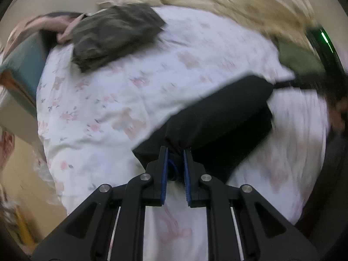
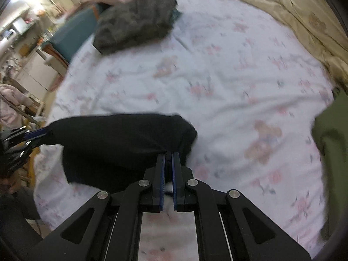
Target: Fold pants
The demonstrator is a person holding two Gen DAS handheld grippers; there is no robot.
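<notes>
The black pants (image 1: 219, 113) (image 2: 121, 141) hang as a folded band above the floral bed sheet (image 1: 130, 82) (image 2: 228, 82), stretched between both grippers. My left gripper (image 1: 175, 150) is shut on one end of the pants, with fabric bunched between its blue pads. My right gripper (image 2: 168, 153) is shut on the other end. The left gripper also shows at the far left of the right wrist view (image 2: 38, 133), pinching the pants' edge. Both views are blurred by motion.
A folded dark grey garment (image 1: 115, 34) (image 2: 137, 19) lies at the far side of the bed. A beige duvet (image 1: 239, 2) (image 2: 300, 15) is heaped at the back right. An olive cloth (image 2: 332, 143) lies at the right edge. A teal chair (image 2: 71, 37) stands beside the bed's left.
</notes>
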